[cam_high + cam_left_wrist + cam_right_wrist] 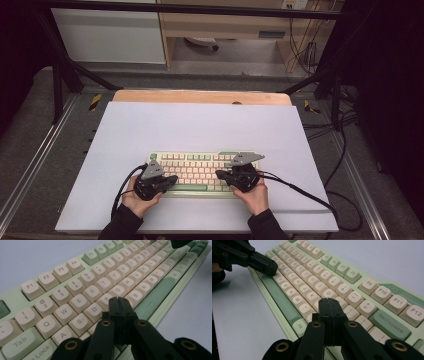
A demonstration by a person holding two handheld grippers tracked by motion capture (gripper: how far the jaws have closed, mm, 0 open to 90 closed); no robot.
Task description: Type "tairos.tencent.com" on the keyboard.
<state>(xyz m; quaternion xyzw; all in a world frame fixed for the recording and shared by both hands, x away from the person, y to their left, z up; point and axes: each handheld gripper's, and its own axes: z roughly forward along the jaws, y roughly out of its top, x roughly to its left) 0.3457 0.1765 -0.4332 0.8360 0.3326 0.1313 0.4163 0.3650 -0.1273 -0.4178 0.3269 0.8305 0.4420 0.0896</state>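
A pale green keyboard (200, 172) with cream keys lies near the front of the table. My left gripper (173, 180) is over its left half, jaws shut with nothing between them. In the left gripper view the closed tips (118, 300) hover by the F and G keys of the keyboard (75, 290). My right gripper (218, 174) is over the right half, also shut and empty. In the right gripper view its tips (328, 301) sit above keys near L on the keyboard (312, 277), and the left gripper (265, 265) shows farther off above the space bar end.
A pale sheet (200, 125) covers the table, with a wooden edge (200, 96) at the back. Black cables (300, 192) trail from the grippers across the sheet to the right. Dark frame bars (65, 70) stand at the table's far corners.
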